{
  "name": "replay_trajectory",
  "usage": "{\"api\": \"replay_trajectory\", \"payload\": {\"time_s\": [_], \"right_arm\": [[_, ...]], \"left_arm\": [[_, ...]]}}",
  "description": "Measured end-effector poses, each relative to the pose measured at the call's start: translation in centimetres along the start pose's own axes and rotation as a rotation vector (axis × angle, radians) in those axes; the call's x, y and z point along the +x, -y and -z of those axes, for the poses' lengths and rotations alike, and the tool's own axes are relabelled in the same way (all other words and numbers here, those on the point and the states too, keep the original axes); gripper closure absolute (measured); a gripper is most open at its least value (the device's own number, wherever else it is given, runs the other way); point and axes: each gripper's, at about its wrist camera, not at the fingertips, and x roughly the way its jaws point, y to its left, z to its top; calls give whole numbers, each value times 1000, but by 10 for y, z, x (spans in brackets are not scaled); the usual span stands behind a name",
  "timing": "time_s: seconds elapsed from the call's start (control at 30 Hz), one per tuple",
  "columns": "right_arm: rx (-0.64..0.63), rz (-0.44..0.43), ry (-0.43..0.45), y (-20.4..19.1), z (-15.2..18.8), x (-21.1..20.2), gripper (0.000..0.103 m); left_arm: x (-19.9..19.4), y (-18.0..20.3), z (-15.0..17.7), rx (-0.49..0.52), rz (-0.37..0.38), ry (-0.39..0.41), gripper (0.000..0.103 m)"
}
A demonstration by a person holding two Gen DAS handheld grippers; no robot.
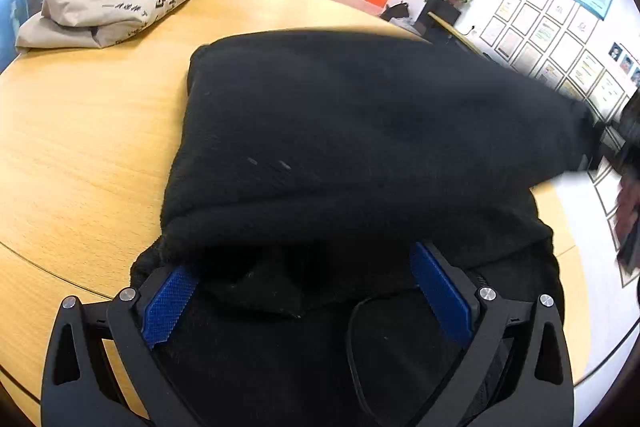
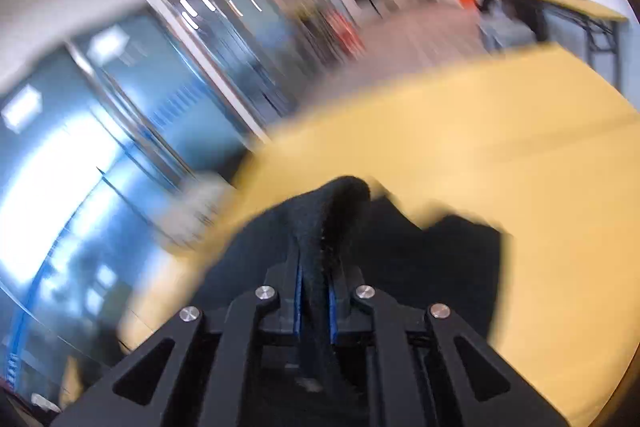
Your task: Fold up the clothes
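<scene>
We see our left gripper (image 1: 304,291) spread wide over the black fleece garment (image 1: 360,131) on the round yellow wooden table (image 1: 80,147), pads clear of cloth. Our right gripper (image 2: 316,291) pinches a fold of that garment, lifted off the tabletop. A folded beige printed garment (image 1: 108,11) lies near the table's far edge.

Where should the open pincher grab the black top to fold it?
Probably the near hem of the black top, where the left gripper already straddles a loose bunched edge. Come in low from the near side; that fold stands up off the table, easy to pinch.
</scene>
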Motion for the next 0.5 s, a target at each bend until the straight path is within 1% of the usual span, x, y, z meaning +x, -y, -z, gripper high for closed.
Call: {"api": "replay_trajectory", "payload": {"time_s": [0.03,0.1,0.13,0.27,0.33,0.4,0.43,0.47,0.5], "right_arm": [[16,46,-85,19,12,17,94],[33,79,-182,39,37,39,94],[40,89,-216,48,48,47,94],[68,85,-198,62,62,48,91],[59,72,-177,58,57,47,91],[19,60,-146,49,47,43,91],[11,58,-147,47,47,42,91],[18,64,-173,49,50,45,89],[30,75,-213,53,54,51,83]], "left_arm": [[5,-1,0,-3,-10,-4,0],[11,0,0,13,-37,-4,0],[14,1,-1,22,-51,-3,0],[16,-5,-3,38,-86,6,1],[15,-14,-8,1,-82,18,4],[14,-21,-9,-25,-78,22,11],[13,-24,-10,-37,-76,24,12],[12,-27,-10,-49,-74,26,13],[12,-26,-9,-34,-69,14,13]]}}
